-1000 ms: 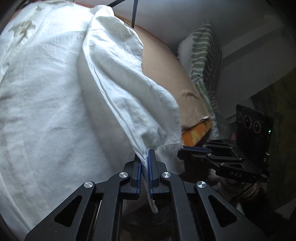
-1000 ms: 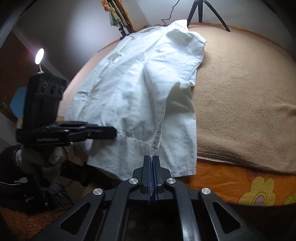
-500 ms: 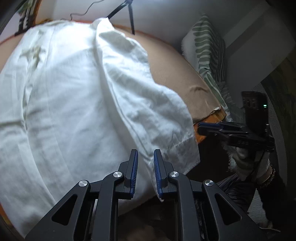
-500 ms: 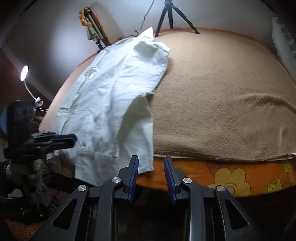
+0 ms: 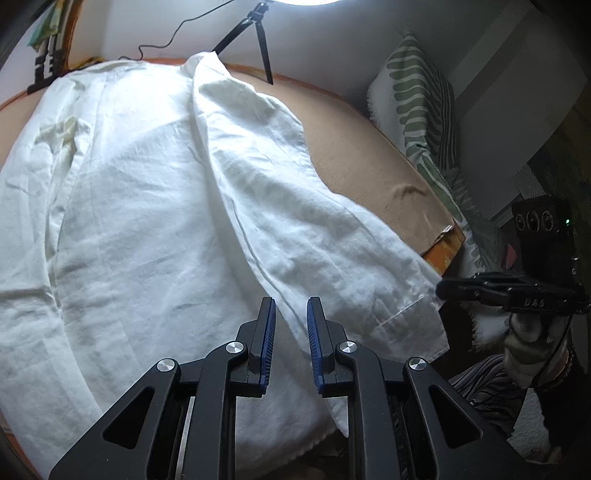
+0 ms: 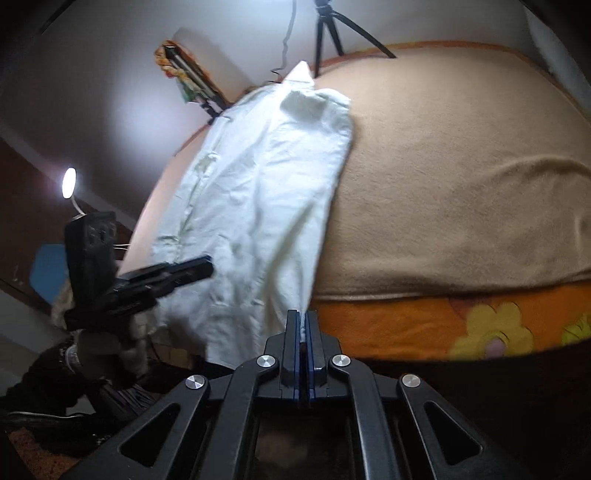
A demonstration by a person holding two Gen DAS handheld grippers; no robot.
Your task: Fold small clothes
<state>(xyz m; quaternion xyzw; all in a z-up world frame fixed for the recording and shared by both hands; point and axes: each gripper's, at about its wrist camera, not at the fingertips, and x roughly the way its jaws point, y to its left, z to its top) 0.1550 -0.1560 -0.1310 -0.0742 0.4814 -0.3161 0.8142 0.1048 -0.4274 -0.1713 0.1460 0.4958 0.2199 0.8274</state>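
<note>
White cotton shirt lies spread on my tan blanket, its hem hanging over the bed's near edge. My right gripper pinches the hem corner; my left gripper hovers spread over the folded flap.

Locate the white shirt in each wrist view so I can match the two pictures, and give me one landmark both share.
Left wrist view: the white shirt fills the left and centre, spread on the tan blanket, right in front of the open left hand-held gripper.
Right wrist view: the shirt runs down the left-centre, its lower corner pinched in the right hand-held gripper.
Shared landmark: the black tripod beyond the shirt's collar.
</note>
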